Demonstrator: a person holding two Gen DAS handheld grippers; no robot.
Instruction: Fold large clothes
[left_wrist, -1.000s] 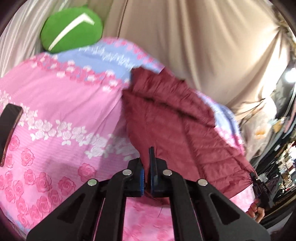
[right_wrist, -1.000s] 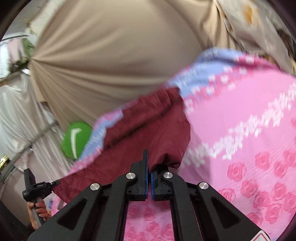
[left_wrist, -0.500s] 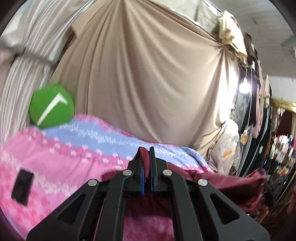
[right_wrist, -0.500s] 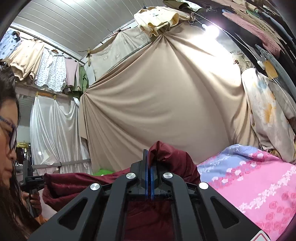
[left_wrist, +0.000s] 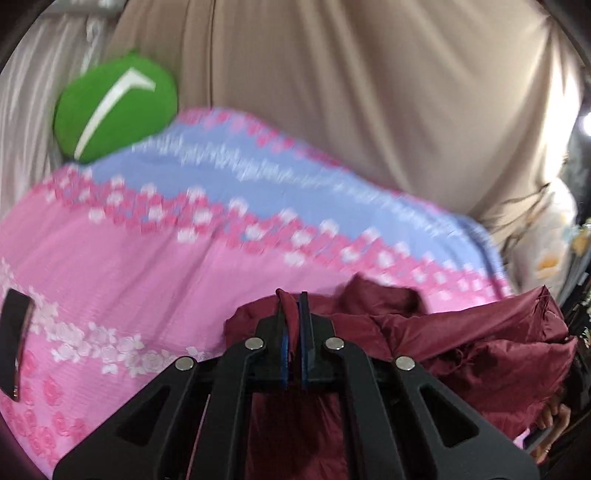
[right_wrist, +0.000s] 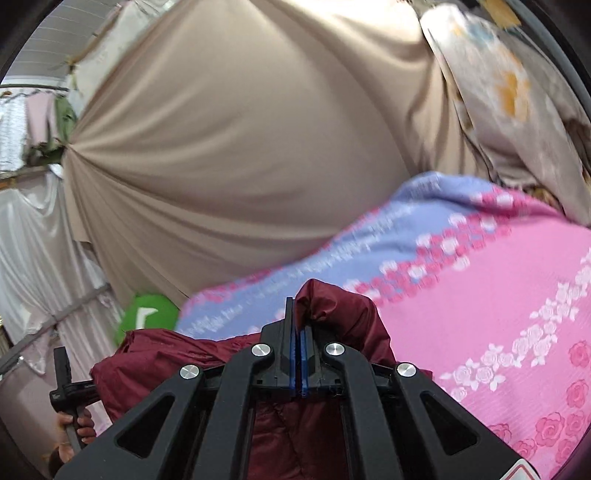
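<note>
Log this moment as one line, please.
left tool: shut on maroon jacket | right tool: shut on maroon jacket | over pink bedspread

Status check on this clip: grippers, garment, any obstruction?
Left gripper and right gripper both shut on the maroon jacket. Jacket bunched above the pink floral bedspread. Black phone at the bedspread's left edge, clear of the jacket.

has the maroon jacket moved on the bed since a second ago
Yes. The maroon jacket was spread toward the green cushion; now it's bunched at the near edge.
</note>
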